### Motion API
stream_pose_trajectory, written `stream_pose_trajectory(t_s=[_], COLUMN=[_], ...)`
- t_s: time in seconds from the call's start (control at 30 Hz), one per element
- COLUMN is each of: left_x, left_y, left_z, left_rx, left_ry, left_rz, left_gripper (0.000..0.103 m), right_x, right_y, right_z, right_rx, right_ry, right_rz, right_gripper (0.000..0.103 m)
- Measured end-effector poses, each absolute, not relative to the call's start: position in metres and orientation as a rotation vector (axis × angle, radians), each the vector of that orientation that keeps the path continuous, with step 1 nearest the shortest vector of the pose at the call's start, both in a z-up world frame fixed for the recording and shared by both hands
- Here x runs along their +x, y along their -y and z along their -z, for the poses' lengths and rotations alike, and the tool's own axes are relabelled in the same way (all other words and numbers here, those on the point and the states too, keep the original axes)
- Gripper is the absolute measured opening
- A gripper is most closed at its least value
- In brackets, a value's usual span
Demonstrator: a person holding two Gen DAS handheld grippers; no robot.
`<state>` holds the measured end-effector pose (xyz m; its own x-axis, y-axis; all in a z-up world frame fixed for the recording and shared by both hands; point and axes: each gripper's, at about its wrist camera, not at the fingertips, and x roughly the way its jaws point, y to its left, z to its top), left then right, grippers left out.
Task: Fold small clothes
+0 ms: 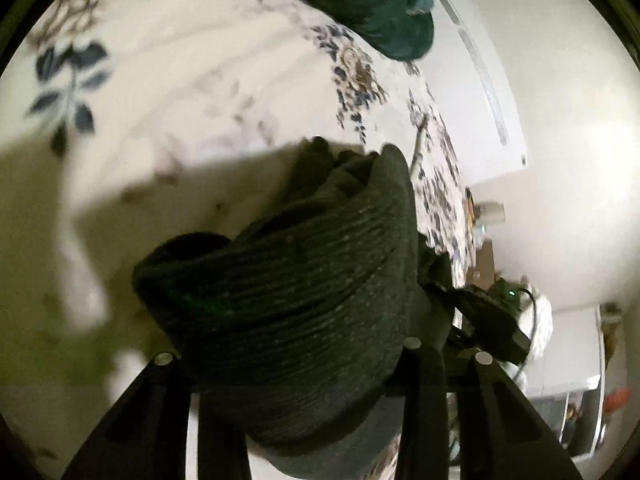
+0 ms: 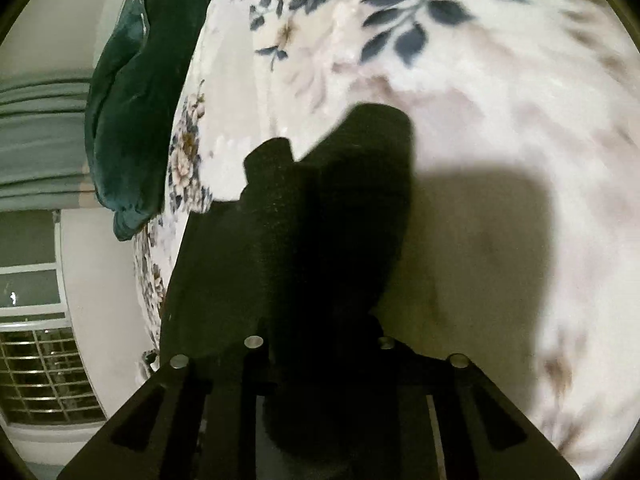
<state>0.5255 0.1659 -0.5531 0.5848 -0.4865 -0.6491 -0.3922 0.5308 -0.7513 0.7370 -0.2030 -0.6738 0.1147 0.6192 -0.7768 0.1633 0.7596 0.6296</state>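
Note:
A dark ribbed knit garment (image 1: 288, 288) hangs bunched from my left gripper (image 1: 320, 364), whose fingers are shut on it above the floral bedspread (image 1: 200, 80). In the right wrist view the same dark garment (image 2: 320, 240) fills the centre, and my right gripper (image 2: 320, 360) is shut on it; the fingertips are hidden in the cloth. The garment is lifted off the bedspread (image 2: 480, 120) and throws a shadow on it. The other gripper (image 1: 492, 320) shows at the right of the left wrist view.
A dark green cloth (image 1: 372, 4) lies at the far edge of the bed, also in the right wrist view (image 2: 136, 112). A white wall (image 1: 560, 160) and clutter stand beyond the bed. A window with a grille (image 2: 36, 352) is at lower left.

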Motion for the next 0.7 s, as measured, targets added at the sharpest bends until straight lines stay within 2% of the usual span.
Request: stream_pose_trajectory(t_s=[0.13, 0.33, 0.5, 0.57, 0.6, 0.67, 0.7], left_x=[0.516, 0.502, 0.474, 0.464, 0.459, 0.453, 0.447], left_y=[-0.179, -0.183, -0.168, -0.174, -0.179, -0.186, -0.188], left_z=[0.535, 0.515, 0.562, 0.579, 0.583, 0.580, 0.575], left_rx=[-0.973, -0.753, -0.620, -0.675, -0.732, -0.805, -0.833], left_ry=[-1.088, -1.311, -1.538, -1.534, -1.507, -1.467, -1.445], left_rz=[0.151, 0.367, 0.426, 0.397, 0.389, 0.363, 0.350], left_gripper=[0.033, 0.033, 0.046, 0.055, 0.056, 0.057, 0.057], right_x=[0.665, 0.493, 0.380, 0.363, 0.358, 0.357, 0.359], right_y=[0.218, 0.229, 0.222, 0.224, 0.227, 0.234, 0.238], right_z=[0.646, 0.632, 0.663, 0.682, 0.687, 0.688, 0.684], right_rx=[0.764, 1.010, 1.132, 1.128, 1.118, 1.088, 1.056], right_ry=[-1.410, -1.377, -1.426, -1.461, -1.472, -1.487, -1.499], right_rz=[-0.309, -0.134, 0.026, 0.058, 0.066, 0.048, 0.041], right_gripper=[0.020, 0.020, 0.022, 0.033, 0.049, 0.062, 0.064])
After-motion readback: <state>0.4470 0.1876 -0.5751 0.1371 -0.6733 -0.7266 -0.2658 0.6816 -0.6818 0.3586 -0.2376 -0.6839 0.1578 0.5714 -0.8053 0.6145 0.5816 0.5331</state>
